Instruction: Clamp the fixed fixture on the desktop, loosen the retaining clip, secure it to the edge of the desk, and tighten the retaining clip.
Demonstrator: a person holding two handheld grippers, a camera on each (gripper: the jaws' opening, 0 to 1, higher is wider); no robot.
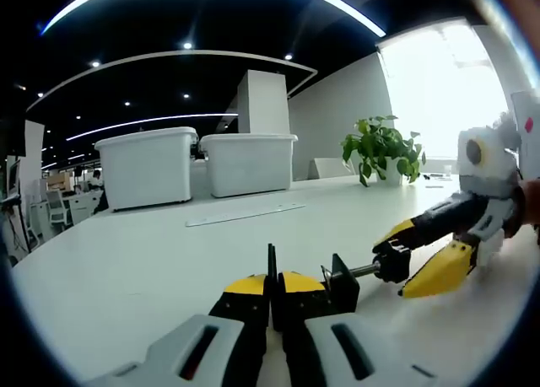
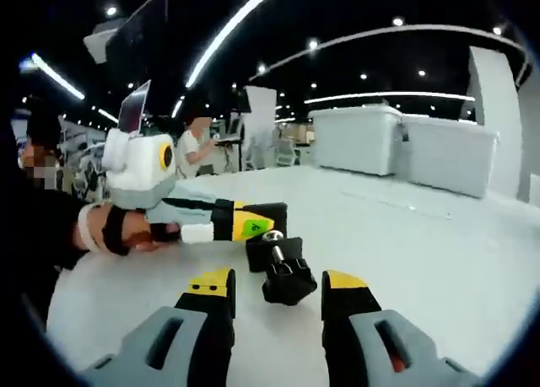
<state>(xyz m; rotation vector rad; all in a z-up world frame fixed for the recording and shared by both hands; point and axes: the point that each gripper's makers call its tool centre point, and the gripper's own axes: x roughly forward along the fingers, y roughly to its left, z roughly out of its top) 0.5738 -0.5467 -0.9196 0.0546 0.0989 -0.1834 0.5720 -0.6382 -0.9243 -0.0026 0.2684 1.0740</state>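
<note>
A small black clamp fixture [image 1: 342, 284] lies on the white desk [image 1: 152, 260]. My left gripper [image 1: 272, 287] is shut on its thin upright plate. From the clamp body a metal screw runs right to a black knob [image 1: 390, 261]. My right gripper [image 1: 419, 254] comes in from the right with its yellow jaws on either side of that knob. In the right gripper view the knob [image 2: 288, 282] sits between my right gripper's [image 2: 278, 279] spread jaws with a gap on each side, so it is open. Beyond it are the clamp body [image 2: 272, 249] and the left gripper [image 2: 245, 221], held by a hand.
Two white storage bins [image 1: 148, 165] [image 1: 249, 162] stand at the desk's far side, with a long flat strip [image 1: 245, 214] lying in front of them. A potted plant [image 1: 381, 148] is at the back right. People [image 2: 198, 142] stand beyond the desk near a monitor [image 2: 135, 33].
</note>
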